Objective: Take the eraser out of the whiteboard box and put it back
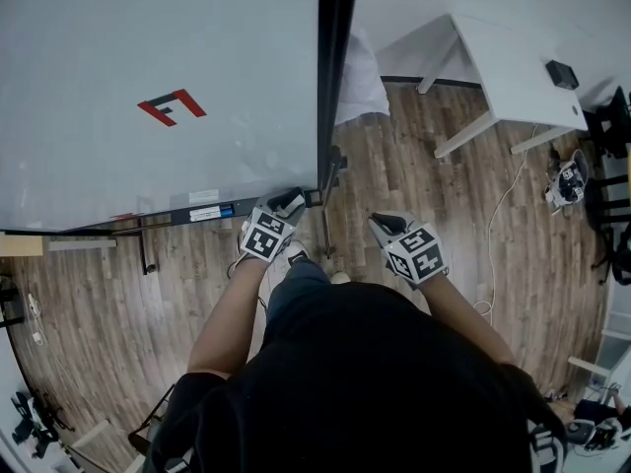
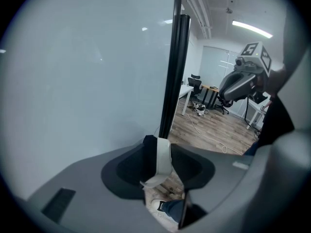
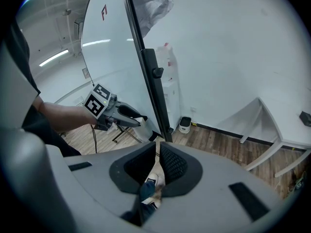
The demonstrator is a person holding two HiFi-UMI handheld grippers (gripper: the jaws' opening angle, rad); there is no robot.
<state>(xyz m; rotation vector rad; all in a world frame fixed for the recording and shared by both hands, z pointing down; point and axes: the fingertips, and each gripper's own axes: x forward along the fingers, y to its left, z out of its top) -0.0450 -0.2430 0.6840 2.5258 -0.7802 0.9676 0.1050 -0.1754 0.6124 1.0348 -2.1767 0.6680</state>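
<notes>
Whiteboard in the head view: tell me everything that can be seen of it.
The large glossy white whiteboard stands upright over the wooden plank floor. Its face is bare except for a small red-and-black angular mark. A black upright post runs along its right edge, a narrow dark ledge with white and blue labels along its bottom edge. The left gripper is at the ledge's right end; whether they touch cannot be told.
</notes>
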